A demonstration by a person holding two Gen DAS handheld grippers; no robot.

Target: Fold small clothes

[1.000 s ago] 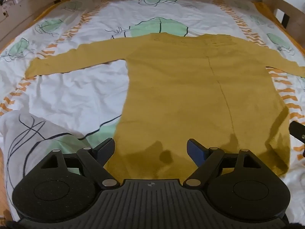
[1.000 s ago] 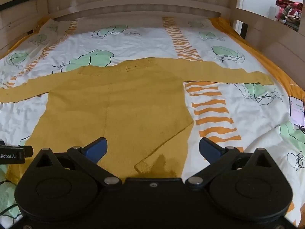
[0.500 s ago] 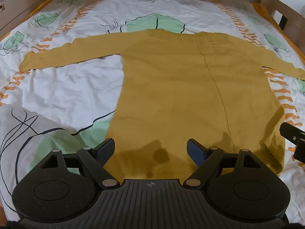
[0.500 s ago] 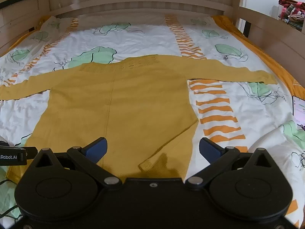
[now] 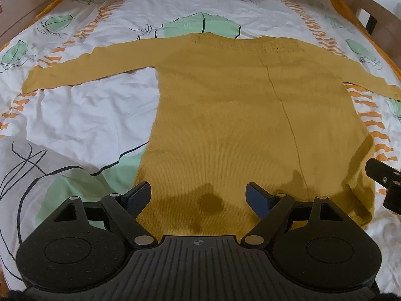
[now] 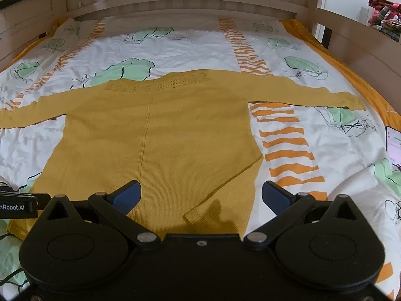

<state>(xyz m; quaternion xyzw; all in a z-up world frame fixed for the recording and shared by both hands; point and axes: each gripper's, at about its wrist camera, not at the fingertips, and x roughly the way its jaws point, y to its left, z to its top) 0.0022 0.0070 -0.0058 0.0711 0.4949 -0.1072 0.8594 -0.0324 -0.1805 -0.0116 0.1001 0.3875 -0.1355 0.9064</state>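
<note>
With both sets of jaws spread and empty, my left gripper (image 5: 198, 195) and right gripper (image 6: 200, 195) have crept forward over the hem of the yellow sweater (image 5: 250, 115), which lies flat on the bed (image 5: 82, 115); nothing folded yet.

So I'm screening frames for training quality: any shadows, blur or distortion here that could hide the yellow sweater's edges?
Left wrist view: fisheye bends the bed frame; the left gripper casts dark blotches on the sweater near its hem, edges still readable. Right wrist view: same curvature, slight softness overall, a shadow below the folded-over hem corner; the far sleeve stays clear.
</note>
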